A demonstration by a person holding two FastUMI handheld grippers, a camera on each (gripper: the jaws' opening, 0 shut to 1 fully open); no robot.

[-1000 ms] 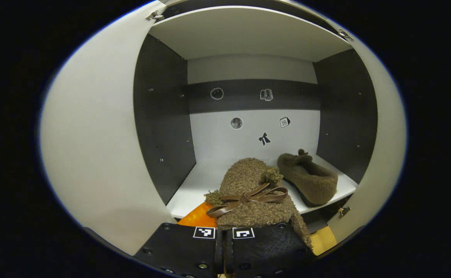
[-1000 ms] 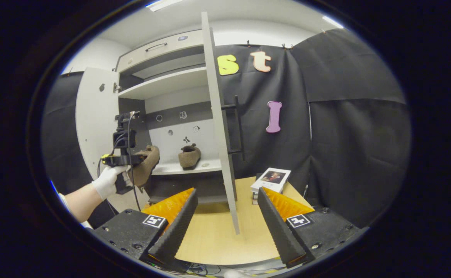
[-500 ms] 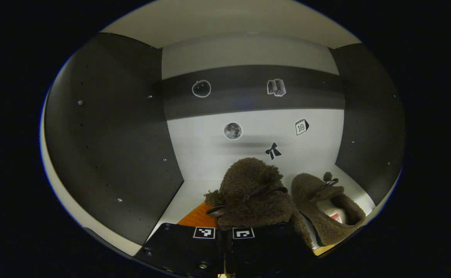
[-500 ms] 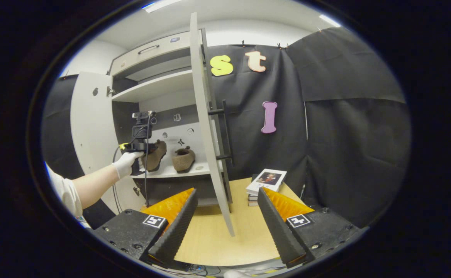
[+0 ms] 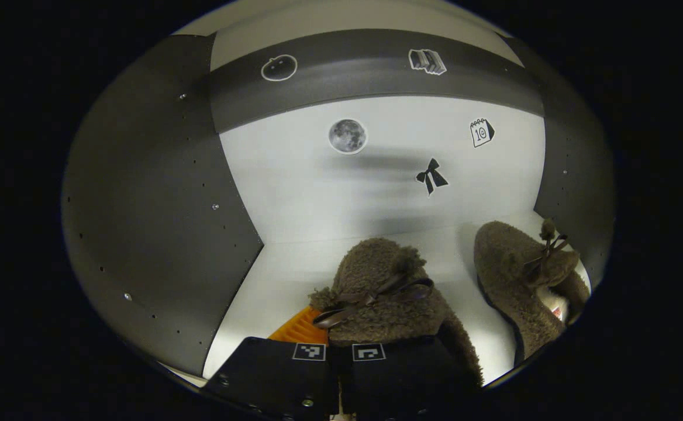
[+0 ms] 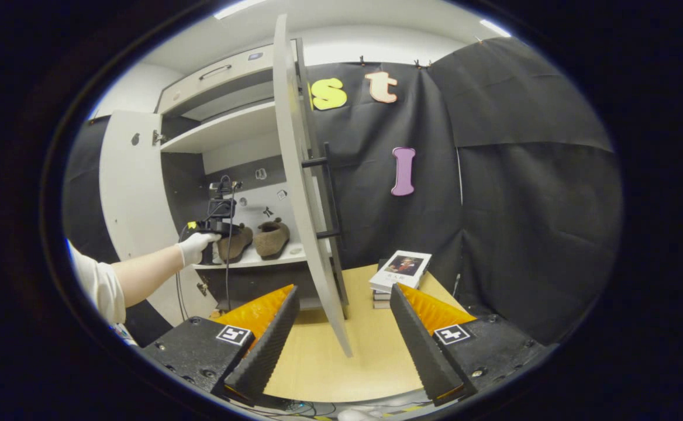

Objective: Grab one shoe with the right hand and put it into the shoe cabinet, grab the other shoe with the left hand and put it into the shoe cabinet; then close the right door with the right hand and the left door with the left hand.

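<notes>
The left gripper (image 5: 341, 345) reaches deep and level, its fingers pressed together on the fuzzy brown shoe (image 5: 385, 295). A white-gloved hand (image 6: 196, 245) holds it on an outstretched, bare forearm. The right gripper (image 6: 341, 327) hangs back, low, jaws spread wide with nothing between them.
</notes>
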